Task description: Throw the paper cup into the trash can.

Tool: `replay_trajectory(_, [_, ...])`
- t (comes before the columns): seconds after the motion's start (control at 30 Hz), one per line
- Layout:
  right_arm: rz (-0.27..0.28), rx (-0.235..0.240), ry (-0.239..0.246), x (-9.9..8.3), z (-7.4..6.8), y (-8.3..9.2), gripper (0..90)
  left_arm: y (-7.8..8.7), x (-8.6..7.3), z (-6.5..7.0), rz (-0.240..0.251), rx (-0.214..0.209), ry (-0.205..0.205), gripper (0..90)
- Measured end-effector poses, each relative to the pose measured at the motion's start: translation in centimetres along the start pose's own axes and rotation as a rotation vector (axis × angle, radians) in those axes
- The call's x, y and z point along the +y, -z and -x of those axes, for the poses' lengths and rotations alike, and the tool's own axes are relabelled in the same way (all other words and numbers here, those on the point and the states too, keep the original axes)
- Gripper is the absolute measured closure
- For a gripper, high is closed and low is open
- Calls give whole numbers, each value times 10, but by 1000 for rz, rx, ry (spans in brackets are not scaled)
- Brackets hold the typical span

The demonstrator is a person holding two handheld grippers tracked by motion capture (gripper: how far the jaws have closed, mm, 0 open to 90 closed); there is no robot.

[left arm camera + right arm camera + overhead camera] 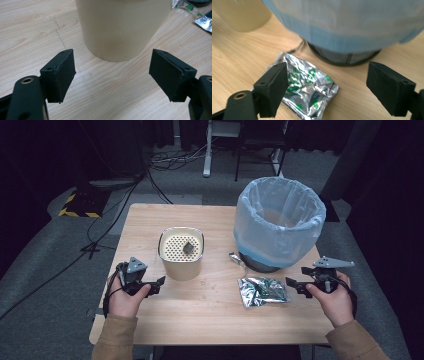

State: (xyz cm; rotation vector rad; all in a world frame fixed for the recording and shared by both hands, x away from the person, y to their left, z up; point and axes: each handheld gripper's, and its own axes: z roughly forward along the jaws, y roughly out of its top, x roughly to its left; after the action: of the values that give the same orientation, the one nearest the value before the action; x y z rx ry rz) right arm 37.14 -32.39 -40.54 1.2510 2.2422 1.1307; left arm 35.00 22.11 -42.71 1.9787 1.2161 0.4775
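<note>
Bin (278,222): blue liner, on worktop (210,315); contents can't tell.
Beige tub (181,254): left of bin, perforated top, small dark lump on it.
Foil packet (262,291): flat on worktop, just in front of bin.
Small wrapper (236,258): at bin's base, left.
Right tongs (296,280): spread, empty, just right of packet.
Left tongs (156,285): spread, empty, left of tub.

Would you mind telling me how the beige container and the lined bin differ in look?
The beige container is smaller, with a perforated top holding a small dark piece; the lined bin is larger, open-topped, with a pale blue bag over dark mesh. The container's walls are solid, the bin's meshed. Both stand upright on the wooden table.
</note>
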Motion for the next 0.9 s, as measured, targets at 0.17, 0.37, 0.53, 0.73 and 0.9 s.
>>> replay_trajectory(0.17, [-35, -23, 4, -14, 3, -10, 166, -1, -1, -1, -7, 3, 3, 214])
replay_trajectory(0.37, [-87, -21, -20, -34, 6, -26, 158, -1, -2, -1, -8, 9, 2, 215])
replay_trajectory(0.53, [-126, -15, -51, -49, 8, -42, 159, -1, -5, -1, -16, 5, 12, 215])
replay_trajectory(0.73, [-156, -16, -59, -58, 5, -56, 159, 0, -5, -2, -13, 9, 12, 215])
replay_trajectory(0.9, [-158, -27, -48, -61, 1, -60, 152, 0, -6, -3, -11, 9, 12, 215])
